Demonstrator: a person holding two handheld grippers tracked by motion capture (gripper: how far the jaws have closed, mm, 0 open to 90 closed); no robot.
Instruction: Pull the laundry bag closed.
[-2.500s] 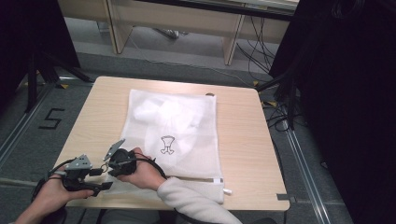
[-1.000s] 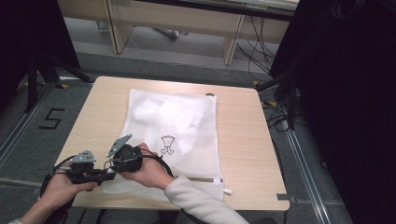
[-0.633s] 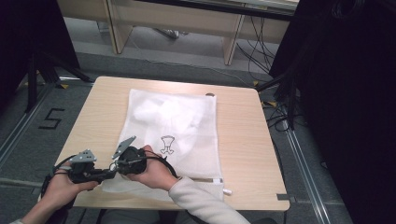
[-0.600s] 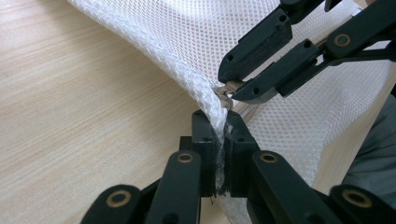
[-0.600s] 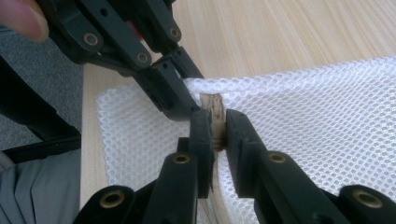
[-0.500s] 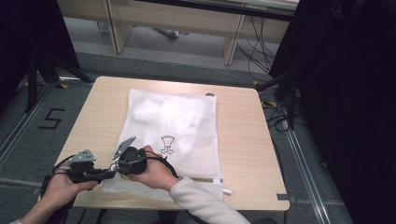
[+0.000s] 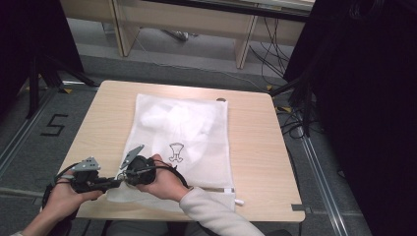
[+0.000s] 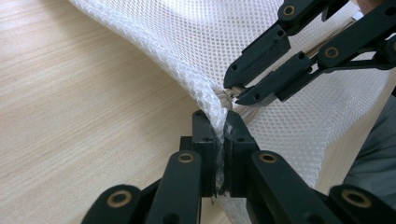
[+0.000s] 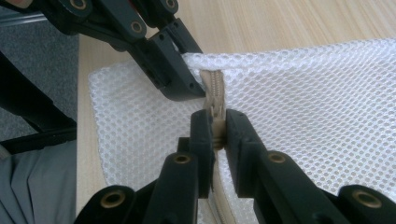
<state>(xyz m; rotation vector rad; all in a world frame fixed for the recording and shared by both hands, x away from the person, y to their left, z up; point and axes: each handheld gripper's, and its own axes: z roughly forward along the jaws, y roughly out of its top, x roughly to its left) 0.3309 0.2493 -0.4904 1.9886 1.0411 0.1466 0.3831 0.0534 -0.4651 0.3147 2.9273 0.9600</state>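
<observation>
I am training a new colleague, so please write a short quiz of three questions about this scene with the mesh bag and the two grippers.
1. True or false: the left gripper pinches the corner of the white mesh laundry bag.
2. What do the right gripper fingers close on? A) the zipper B) the table edge C) a cable
3. On which surface does the bag lie?

Key:
1. True; mesh sits between its shut fingers.
2. A; the beige zipper runs between them.
3. On the light wooden table, near the person's side.
</observation>
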